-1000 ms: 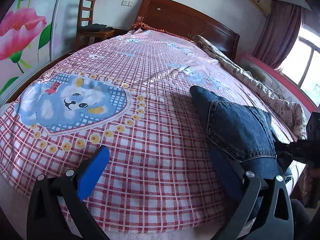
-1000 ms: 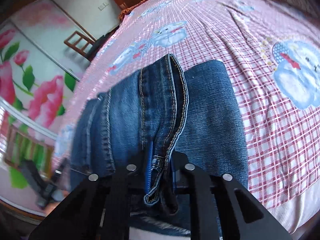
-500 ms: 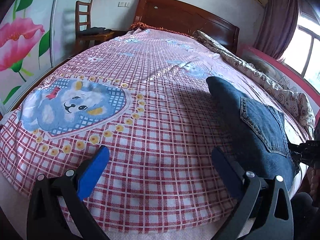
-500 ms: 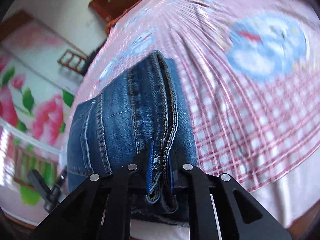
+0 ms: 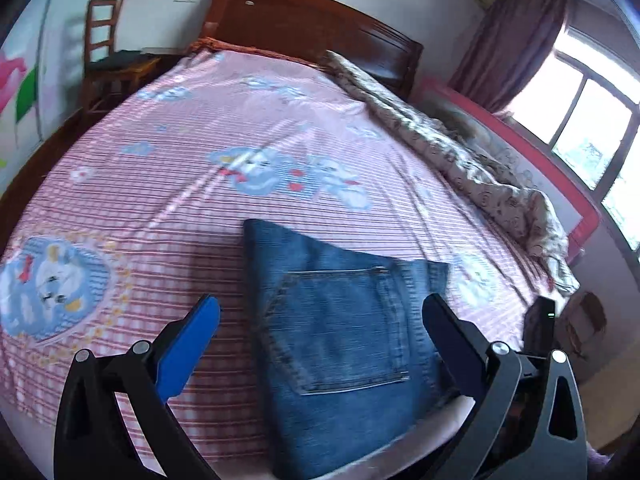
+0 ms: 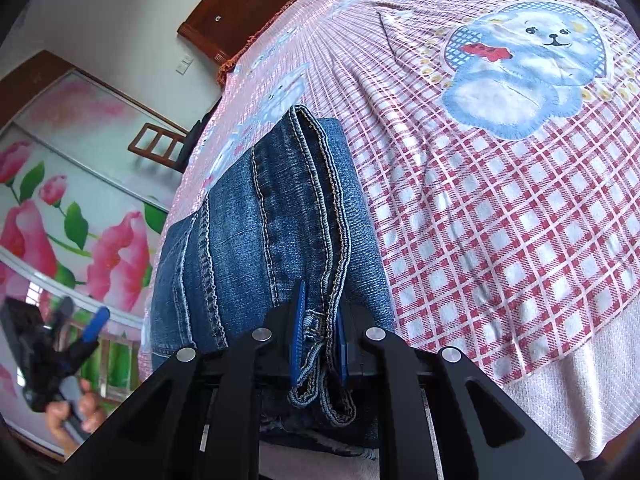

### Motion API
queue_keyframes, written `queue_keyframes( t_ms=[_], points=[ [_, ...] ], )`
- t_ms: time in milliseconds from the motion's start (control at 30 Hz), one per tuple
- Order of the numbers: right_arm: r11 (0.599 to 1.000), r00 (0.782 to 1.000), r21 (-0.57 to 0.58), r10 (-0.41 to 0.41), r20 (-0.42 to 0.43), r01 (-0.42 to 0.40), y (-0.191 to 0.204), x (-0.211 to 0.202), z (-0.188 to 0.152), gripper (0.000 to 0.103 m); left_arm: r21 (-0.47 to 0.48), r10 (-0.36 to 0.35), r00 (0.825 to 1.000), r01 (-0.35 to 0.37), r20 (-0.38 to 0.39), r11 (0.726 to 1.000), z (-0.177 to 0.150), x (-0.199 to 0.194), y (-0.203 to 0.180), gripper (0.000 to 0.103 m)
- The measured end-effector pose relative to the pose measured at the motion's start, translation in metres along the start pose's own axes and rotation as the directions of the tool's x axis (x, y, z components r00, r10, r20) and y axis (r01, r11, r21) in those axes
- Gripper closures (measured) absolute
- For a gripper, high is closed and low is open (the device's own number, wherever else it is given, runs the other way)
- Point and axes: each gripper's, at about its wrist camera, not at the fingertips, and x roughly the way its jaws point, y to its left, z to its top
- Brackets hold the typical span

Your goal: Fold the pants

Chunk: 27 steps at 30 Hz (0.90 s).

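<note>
Folded blue jeans [image 5: 336, 328] lie on the pink checked bed sheet [image 5: 200, 152] near its front edge, back pocket up. My left gripper [image 5: 320, 320] is open, its blue fingers [image 5: 188, 344] spread above the jeans, holding nothing. In the right wrist view my right gripper [image 6: 318, 336] is shut on the jeans' stitched edge [image 6: 320, 240], pinched between its blue pads. The left gripper also shows at the lower left in the right wrist view [image 6: 76, 340], held in a hand.
A rolled patterned quilt [image 5: 460, 152] lies along the bed's right side. A wooden headboard [image 5: 312, 28] and chair [image 5: 108, 52] stand at the back. A window [image 5: 592, 120] is at the right. A flowered wardrobe door [image 6: 60, 208] is beside the bed.
My left gripper has swung right, so the jeans now sit between its open fingers. My right gripper keeps its hold on the jeans' edge and has shifted slightly.
</note>
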Motion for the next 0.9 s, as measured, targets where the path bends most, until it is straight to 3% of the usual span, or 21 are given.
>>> queue_keyframes(
  t_ms=[67,100,167,233,300,333,433,533,600,700,833,900],
  points=[
    [1.0,1.0,0.002,0.003,-0.001,-0.003,0.001,-0.001,0.001,0.092,-0.002,-0.07,0.995,0.071,-0.071,0.998,0.001,0.024,-0.019,0.002],
    [1.0,1.0,0.004,0.005,-0.001,-0.005,0.001,-0.001,0.001,0.092,-0.003,-0.067,0.992,0.067,-0.106,0.998,0.0,0.036,-0.023,0.002],
    [1.0,1.0,0.009,0.01,0.0,-0.01,-0.001,-0.003,0.0,0.092,-0.008,-0.007,0.978,0.006,-0.21,1.0,-0.008,0.075,-0.021,0.002],
    [0.999,1.0,0.034,0.024,-0.017,-0.024,-0.003,-0.008,0.0,0.09,-0.046,0.063,0.95,-0.081,-0.306,0.996,-0.02,0.111,-0.002,0.002],
    [0.998,0.999,0.066,0.02,-0.035,-0.018,-0.006,-0.016,0.0,0.086,-0.011,0.089,0.955,-0.096,-0.284,0.995,-0.024,0.114,-0.004,0.002],
    [0.997,0.999,0.077,-0.003,-0.037,0.005,-0.006,-0.022,-0.002,0.081,0.04,0.126,0.948,-0.119,-0.292,0.992,-0.027,0.116,-0.011,0.002],
    [0.995,0.996,0.064,-0.078,0.041,0.076,0.006,-0.051,-0.002,0.077,0.132,0.187,0.938,-0.154,-0.291,0.979,-0.032,0.119,-0.022,0.002],
    [1.0,0.996,-0.003,-0.028,0.089,0.028,0.035,-0.059,0.011,0.077,0.14,0.189,0.948,-0.157,-0.255,0.978,-0.037,0.116,-0.023,0.002],
    [0.998,0.996,-0.038,0.048,0.08,-0.045,0.057,-0.05,0.025,0.077,0.141,0.187,0.951,-0.156,-0.246,0.978,-0.036,0.113,-0.022,0.002],
    [0.993,0.995,-0.088,0.089,0.05,-0.084,0.085,-0.019,0.043,0.077,0.128,0.184,0.951,-0.156,-0.247,0.979,-0.035,0.112,-0.02,0.002],
    [0.992,0.995,-0.082,0.099,0.014,-0.098,0.098,0.019,0.062,0.077,0.102,0.169,0.954,-0.148,-0.248,0.984,-0.033,0.114,-0.018,0.002],
    [0.994,0.999,-0.093,0.052,-0.002,-0.052,0.098,0.038,0.069,0.077,0.092,0.164,0.955,-0.145,-0.246,0.985,-0.033,0.114,-0.017,0.002]
  ],
)
